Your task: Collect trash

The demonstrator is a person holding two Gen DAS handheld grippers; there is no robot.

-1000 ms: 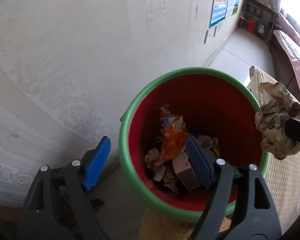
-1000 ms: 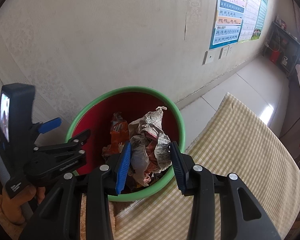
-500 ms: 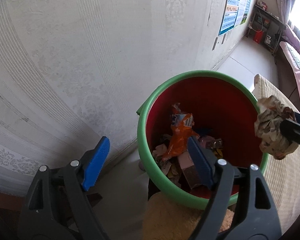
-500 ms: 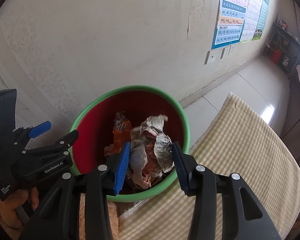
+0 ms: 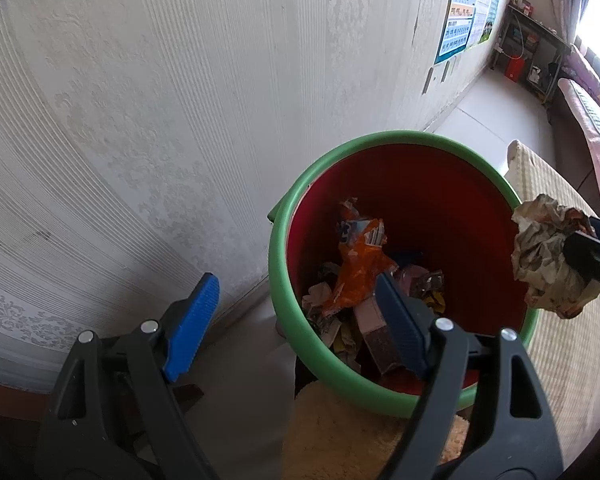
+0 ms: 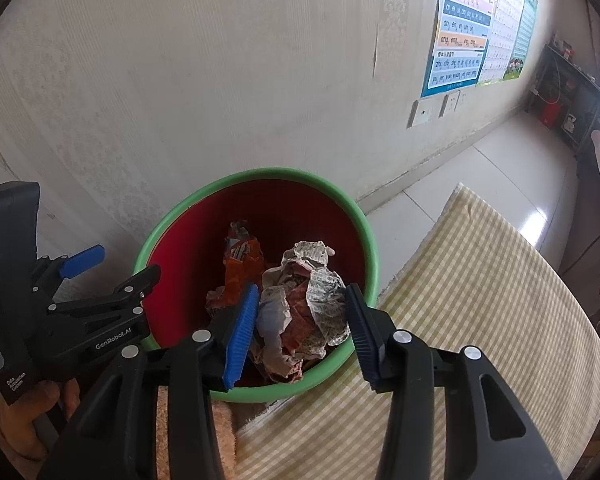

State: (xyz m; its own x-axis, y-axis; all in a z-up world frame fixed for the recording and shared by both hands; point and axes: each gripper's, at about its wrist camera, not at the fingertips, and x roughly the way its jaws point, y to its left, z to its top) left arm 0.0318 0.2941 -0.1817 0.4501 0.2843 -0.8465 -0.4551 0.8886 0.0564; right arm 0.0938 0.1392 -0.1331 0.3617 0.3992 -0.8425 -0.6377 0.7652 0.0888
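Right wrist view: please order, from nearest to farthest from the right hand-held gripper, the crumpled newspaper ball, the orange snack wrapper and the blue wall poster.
1. Crumpled newspaper ball: between the right hand-held gripper's pads.
2. Orange snack wrapper: behind it, inside the green-rimmed red bucket.
3. Blue wall poster: far, upper right.

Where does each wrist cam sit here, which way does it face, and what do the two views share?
Left wrist: on the left gripper, angled down into the bin; its jaws stand empty.
Right wrist: on the right gripper, angled down over the bin; jaws around a crumpled newspaper ball; a hand at lower left.
Shared: bin, orange wrapper, newspaper ball, checked cloth, wall poster.
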